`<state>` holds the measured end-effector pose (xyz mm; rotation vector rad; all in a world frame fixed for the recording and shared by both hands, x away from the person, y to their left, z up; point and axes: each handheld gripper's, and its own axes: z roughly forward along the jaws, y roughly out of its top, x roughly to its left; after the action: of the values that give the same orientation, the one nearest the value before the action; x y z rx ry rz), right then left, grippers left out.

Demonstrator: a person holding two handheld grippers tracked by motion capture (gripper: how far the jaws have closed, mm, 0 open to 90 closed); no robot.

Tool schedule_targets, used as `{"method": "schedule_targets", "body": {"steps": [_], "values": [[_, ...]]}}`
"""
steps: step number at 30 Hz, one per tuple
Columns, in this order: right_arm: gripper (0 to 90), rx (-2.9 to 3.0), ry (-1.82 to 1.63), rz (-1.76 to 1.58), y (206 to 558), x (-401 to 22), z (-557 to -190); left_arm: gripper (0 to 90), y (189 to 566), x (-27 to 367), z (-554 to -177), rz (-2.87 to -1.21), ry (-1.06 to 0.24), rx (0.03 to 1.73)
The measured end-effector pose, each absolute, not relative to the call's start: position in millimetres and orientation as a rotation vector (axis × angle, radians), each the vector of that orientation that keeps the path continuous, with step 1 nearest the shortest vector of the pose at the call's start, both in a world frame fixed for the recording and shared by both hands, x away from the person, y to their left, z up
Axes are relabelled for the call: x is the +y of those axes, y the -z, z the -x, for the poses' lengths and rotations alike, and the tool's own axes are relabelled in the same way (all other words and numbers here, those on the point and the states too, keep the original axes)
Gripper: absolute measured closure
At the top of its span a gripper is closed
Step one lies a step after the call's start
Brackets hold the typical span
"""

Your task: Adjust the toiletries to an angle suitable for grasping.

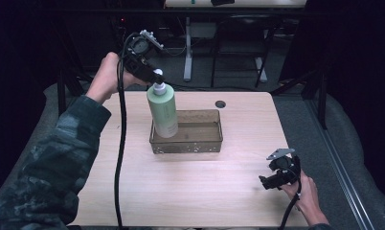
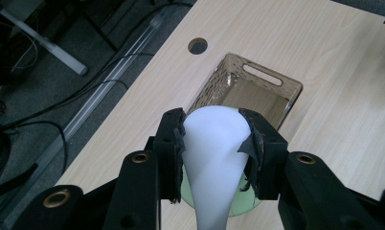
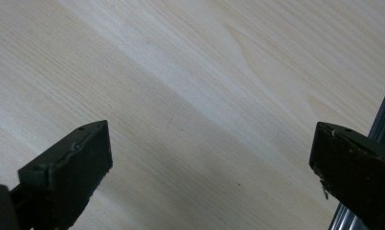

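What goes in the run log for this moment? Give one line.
left gripper: shut on bottle pump | bottle: upright, in tray left end | right gripper: open over table

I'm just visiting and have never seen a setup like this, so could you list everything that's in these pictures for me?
Bottle: one, pale green with a white pump top, standing tilted at the left end of the bin, top clamped by the left gripper.
Bin: one, clear brownish plastic with slot handles, mid-table.
Table: one, light wood, with a round hole near its far edge.
Desk legs: grey metal, on the dark floor beyond the table.
Left gripper: one, black, jaws shut on the bottle's white top, cable trailing.
Right gripper: one, black, jaws wide open and nothing between them, low over the table's near right corner.
Person's hands: two, each holding a gripper; left sleeve is camouflage-patterned.
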<state>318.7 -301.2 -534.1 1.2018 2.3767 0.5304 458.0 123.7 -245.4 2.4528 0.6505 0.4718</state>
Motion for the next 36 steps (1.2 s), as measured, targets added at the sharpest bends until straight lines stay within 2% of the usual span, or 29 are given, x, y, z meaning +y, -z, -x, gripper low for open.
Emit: {"method": "schedule_targets", "body": {"steps": [36], "values": [[0.5, 2.381, -0.524, -1.198, 534, -301, -318, 63.0, 278, 129, -476, -2.438, -0.442, 0.720]]}}
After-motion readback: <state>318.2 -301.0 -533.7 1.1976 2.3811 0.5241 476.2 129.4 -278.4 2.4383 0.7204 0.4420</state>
